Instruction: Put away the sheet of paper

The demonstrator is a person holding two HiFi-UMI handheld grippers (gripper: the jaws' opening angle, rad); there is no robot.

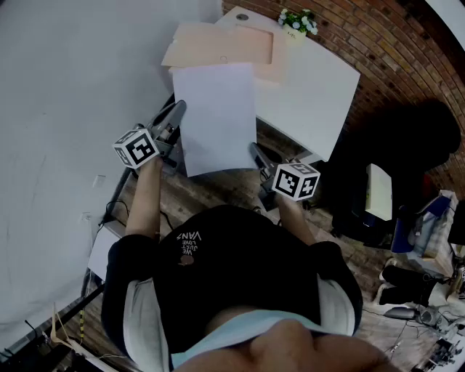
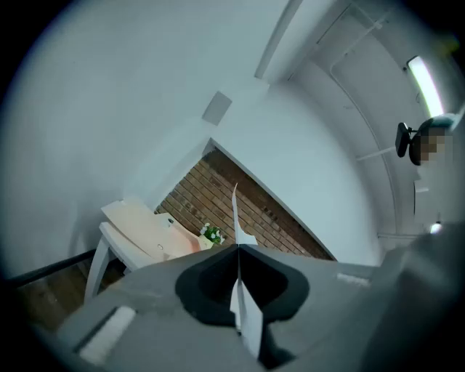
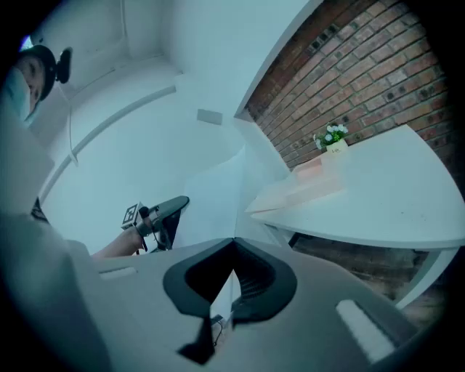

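A white sheet of paper [image 1: 216, 116] hangs in the air in front of the person, held by its two side edges. My left gripper [image 1: 176, 112] is shut on the sheet's left edge, and in the left gripper view the sheet [image 2: 235, 211] stands edge-on, pinched between the closed jaws [image 2: 237, 251]. My right gripper [image 1: 256, 151] is shut on the lower right edge, and in the right gripper view the sheet [image 3: 211, 196] spreads out leftwards from the jaws [image 3: 234, 243]. A beige folder [image 1: 227, 45] lies on the white table [image 1: 323, 98] just beyond the sheet.
A small pot of flowers [image 1: 296, 22] stands at the table's far edge by the brick wall [image 1: 392, 51]. A dark chair or bag [image 1: 407, 145] and floor clutter [image 1: 429, 290] are at the right. A white wall [image 1: 73, 73] is at the left.
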